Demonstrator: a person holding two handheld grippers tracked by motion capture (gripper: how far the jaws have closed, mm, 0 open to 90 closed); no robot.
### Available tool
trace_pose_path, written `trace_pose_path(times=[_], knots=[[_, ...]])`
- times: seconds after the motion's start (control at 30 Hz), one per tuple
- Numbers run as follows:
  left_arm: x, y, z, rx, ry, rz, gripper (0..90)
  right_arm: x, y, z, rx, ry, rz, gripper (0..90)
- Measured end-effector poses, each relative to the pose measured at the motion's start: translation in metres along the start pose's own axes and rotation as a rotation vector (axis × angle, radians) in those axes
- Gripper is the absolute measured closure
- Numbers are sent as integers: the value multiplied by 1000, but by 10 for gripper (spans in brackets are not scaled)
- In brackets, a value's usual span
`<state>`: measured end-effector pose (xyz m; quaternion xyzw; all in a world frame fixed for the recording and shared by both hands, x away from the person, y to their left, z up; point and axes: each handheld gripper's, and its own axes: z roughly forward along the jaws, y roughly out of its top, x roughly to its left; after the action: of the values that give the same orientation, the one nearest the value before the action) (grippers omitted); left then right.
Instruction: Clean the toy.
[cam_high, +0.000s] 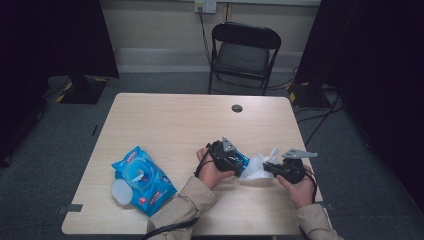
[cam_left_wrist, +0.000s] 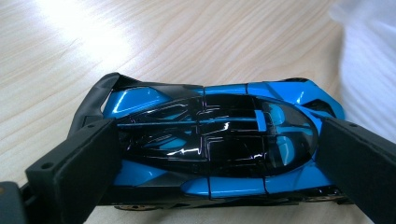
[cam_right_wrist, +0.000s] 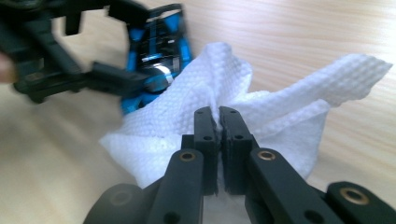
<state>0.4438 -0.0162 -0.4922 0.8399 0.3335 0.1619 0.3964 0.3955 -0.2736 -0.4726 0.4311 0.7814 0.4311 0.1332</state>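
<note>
Grey carpet (cam_high: 60, 145) surrounds a pale wood-grain bench (cam_high: 175, 125), with a black folding chair (cam_high: 243, 52) standing beyond its far edge against a light wall and dark curtains hanging at both sides. On the bench's near left lies a blue pack of wet wipes (cam_high: 142, 180), its round lid flipped open toward the near edge, well apart from both hands. A small round cable hole (cam_high: 237, 108) sits near the bench's far edge. Toward the near right, the left gripper (cam_high: 230, 159) holds a blue and black toy car (cam_left_wrist: 219, 140): in the left gripper view its two fingers (cam_left_wrist: 74, 168) press on the car, one against each end, with the glossy dark canopy lying between them and facing the camera. The car sits just above the wood surface, wheels showing at its lower edge. Just to the right of it, the right gripper (cam_right_wrist: 218, 123) has its fingers (cam_right_wrist: 236, 135) closed tight on a crumpled white wipe (cam_right_wrist: 187, 112), pinching a fold of it between the tips. The wipe spreads out on either side of the fingers and reaches against the near end of the car, where the left gripper's dark frame shows blurred in the right gripper view.
</note>
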Motion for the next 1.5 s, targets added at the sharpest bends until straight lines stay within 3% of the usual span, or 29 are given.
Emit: trace_pose_path(times=[0.2,0.5,0.9,1.2,1.5], knots=[[0,0,0,-2,-2,1,0,-7,1,22,30,-44,13,867],[-1,-1,0,1,-1,5,0,5,-1,48,63,-43,-19,864],[-1,0,0,3,1,0,0,12,-6,45,60,-29,-44,864],[-1,0,0,4,1,-1,0,19,-13,37,63,16,-57,864],[-2,0,0,-3,5,-6,0,27,-17,34,73,32,-63,866]])
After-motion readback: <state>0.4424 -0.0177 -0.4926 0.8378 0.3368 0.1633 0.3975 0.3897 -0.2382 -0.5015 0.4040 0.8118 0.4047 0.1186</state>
